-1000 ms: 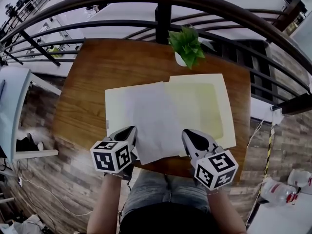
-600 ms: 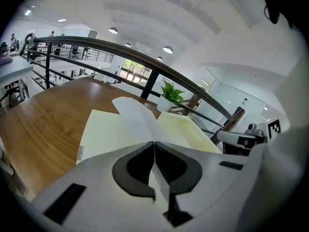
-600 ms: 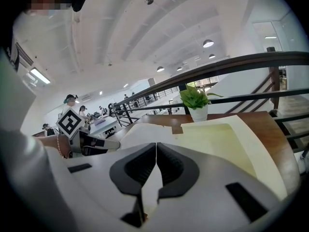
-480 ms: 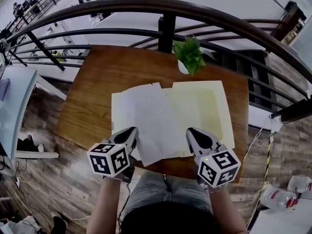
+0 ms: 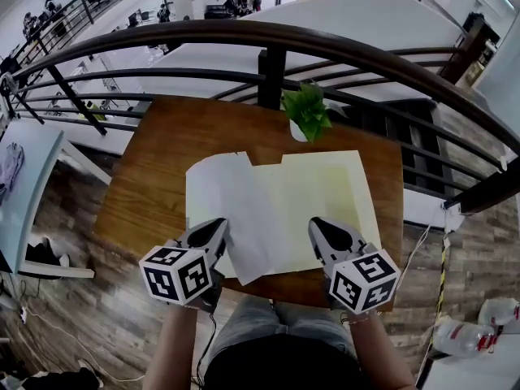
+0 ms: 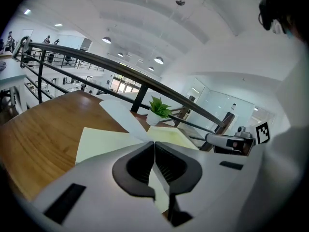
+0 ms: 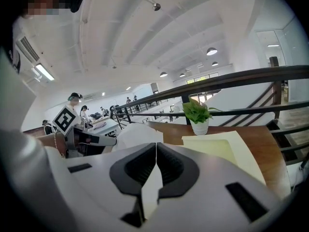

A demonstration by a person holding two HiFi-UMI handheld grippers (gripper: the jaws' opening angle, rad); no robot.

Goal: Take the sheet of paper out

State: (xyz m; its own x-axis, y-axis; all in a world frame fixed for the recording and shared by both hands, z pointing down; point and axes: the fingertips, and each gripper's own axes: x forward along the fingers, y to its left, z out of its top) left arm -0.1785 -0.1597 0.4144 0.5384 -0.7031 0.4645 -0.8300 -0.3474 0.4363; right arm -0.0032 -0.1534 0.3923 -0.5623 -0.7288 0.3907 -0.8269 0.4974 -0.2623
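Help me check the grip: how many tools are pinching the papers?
2. The left tool clamps the papers at their near-left edge, the right tool at their near-right edge.

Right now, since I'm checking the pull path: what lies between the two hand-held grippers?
Head view: between the left hand-held gripper and the right hand-held gripper lie the near corner of the sheet and a strip of yellow folder beneath.

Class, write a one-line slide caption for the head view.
The left gripper pinches the paper, the right gripper the folder beneath it, on a table by a plant.
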